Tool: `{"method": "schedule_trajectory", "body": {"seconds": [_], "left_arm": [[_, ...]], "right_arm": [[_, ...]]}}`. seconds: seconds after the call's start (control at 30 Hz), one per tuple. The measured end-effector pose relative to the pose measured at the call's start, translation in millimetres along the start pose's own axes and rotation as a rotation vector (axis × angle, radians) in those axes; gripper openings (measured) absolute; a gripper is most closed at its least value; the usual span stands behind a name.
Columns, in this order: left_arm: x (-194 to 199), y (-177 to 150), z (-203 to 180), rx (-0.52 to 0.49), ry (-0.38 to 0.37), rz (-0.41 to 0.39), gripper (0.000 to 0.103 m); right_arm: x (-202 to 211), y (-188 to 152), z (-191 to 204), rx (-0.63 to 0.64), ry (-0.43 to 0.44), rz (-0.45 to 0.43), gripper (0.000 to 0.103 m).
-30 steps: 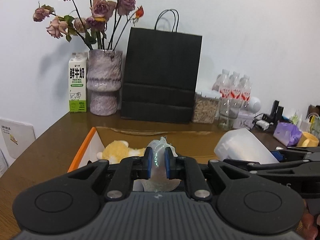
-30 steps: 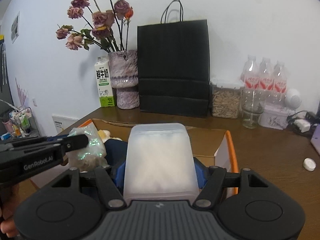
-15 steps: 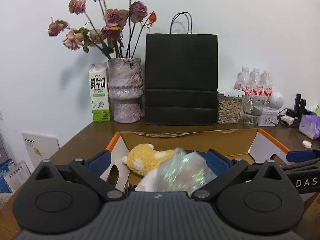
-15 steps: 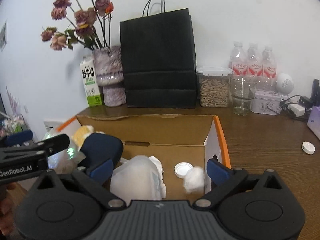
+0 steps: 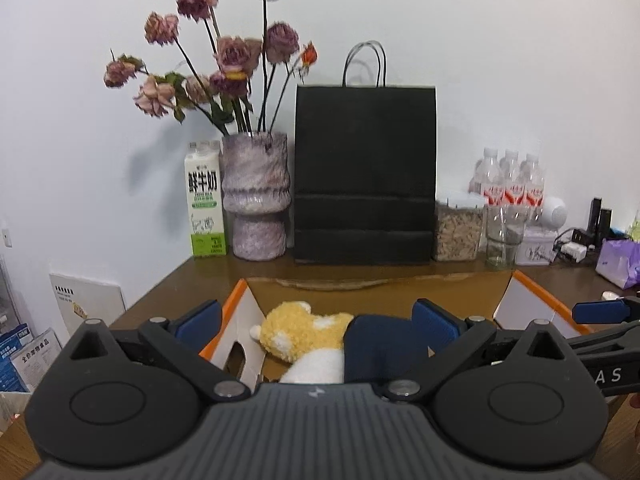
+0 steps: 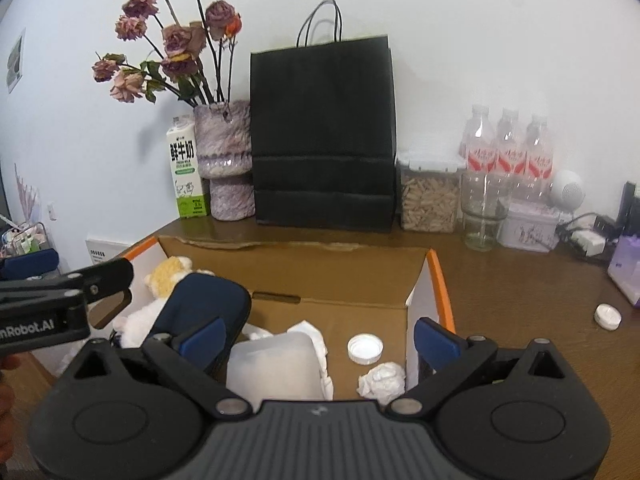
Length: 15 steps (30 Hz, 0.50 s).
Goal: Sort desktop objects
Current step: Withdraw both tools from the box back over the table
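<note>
Cardboard box (image 6: 432, 280) — plastic container (image 6: 276, 364) inside, below spread right gripper (image 6: 320, 334).

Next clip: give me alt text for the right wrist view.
The open right gripper hovers empty above an orange-edged cardboard box holding a translucent plastic tub, white bottle cap, crumpled white tissue, dark blue pouch and yellow plush toy. A black paper bag stands behind.
</note>
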<state>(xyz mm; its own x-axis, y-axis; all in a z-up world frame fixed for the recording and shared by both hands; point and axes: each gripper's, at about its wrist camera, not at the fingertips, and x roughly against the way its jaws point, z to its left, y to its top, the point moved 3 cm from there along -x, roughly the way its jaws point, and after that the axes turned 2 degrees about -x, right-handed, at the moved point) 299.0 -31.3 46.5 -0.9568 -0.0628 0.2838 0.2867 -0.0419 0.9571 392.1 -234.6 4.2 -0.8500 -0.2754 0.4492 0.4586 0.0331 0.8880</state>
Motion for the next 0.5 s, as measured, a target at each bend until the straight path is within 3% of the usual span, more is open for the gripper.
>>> {"method": "schedule_trajectory", "body": {"seconds": [0.3,0.5], "left_arm": [[33,0,10,-0.013,-0.005,0.005,0.103],[63,-18,16,-0.031,-0.041,0.079,0.103]], "right_arm": [[46,3,8,0.060,0.005,-0.013,0.101],[79,-13,9,0.115,-0.014,0.028,0.101]]}}
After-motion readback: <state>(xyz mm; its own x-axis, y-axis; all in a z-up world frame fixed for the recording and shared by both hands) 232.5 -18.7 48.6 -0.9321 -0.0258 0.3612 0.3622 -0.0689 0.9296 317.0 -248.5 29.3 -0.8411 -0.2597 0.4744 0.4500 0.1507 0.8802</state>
